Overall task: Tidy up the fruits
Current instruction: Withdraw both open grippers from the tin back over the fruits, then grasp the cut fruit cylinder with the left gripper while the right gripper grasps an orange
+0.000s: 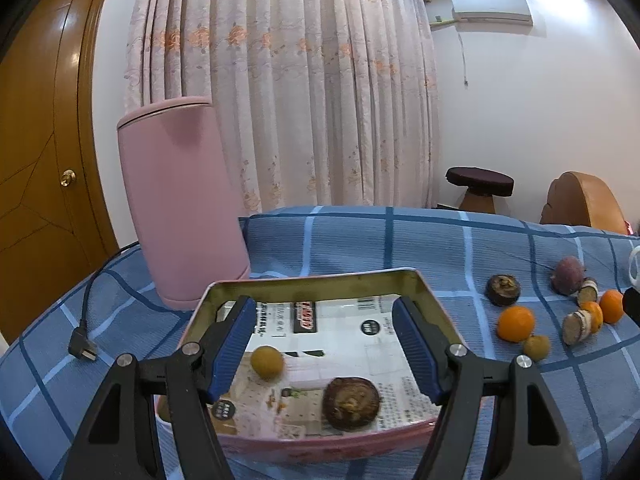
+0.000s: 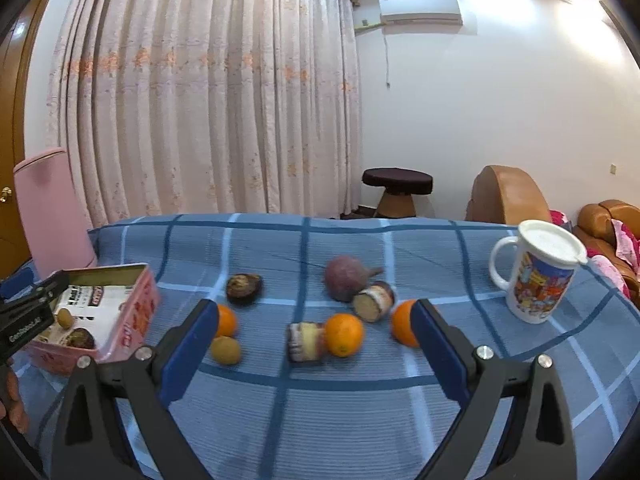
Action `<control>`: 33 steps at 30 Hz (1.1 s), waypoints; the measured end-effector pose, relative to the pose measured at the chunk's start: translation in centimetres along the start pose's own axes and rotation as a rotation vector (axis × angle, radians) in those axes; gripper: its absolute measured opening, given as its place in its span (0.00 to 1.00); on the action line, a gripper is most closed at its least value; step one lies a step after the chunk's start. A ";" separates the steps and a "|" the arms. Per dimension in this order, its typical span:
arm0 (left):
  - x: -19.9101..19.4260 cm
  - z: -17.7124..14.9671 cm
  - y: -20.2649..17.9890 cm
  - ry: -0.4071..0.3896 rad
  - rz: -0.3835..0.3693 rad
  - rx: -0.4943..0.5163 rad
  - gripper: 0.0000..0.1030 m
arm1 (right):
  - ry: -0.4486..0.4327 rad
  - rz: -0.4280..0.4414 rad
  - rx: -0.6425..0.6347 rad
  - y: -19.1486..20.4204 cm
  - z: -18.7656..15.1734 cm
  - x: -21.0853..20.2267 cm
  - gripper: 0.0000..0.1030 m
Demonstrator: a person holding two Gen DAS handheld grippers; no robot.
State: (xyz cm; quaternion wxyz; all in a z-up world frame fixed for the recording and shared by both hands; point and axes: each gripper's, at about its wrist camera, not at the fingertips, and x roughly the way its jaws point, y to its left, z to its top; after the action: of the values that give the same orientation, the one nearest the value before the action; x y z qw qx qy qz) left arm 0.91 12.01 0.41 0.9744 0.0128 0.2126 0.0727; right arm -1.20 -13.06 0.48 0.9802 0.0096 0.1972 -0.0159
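A pink tin (image 1: 428,292) lined with printed paper sits on the blue checked cloth. In it lie a small yellow-brown fruit (image 1: 267,362) and a dark mangosteen (image 1: 351,403). My left gripper (image 1: 322,302) hovers over the tin, open and holding nothing. My right gripper (image 2: 315,308) is open above the loose fruit, nothing between its pads. Below it are three oranges (image 2: 344,334), a small brown fruit (image 2: 226,350), a mangosteen (image 2: 244,288), a purple fruit (image 2: 346,282) and two cut root pieces (image 2: 306,340). The tin (image 2: 134,316) lies to their left.
A tall pink cylinder (image 1: 180,200) stands just behind the tin, with a black plug and cable (image 1: 82,346) to its left. A lidded printed mug (image 2: 538,272) stands at the right of the cloth. A stool, wooden chair and sofa lie beyond the table's far edge.
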 end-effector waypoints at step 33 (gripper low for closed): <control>2.2 -0.4 -18.8 0.265 -0.430 0.140 0.70 | 0.269 -0.083 0.194 -10.8 -0.9 3.3 0.62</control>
State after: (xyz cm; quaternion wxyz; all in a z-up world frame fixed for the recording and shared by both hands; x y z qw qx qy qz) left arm 5.29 -6.22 -1.89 0.9278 0.0250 0.3406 -0.1498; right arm 1.11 -23.93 -1.77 0.9379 0.0982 0.3245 -0.0739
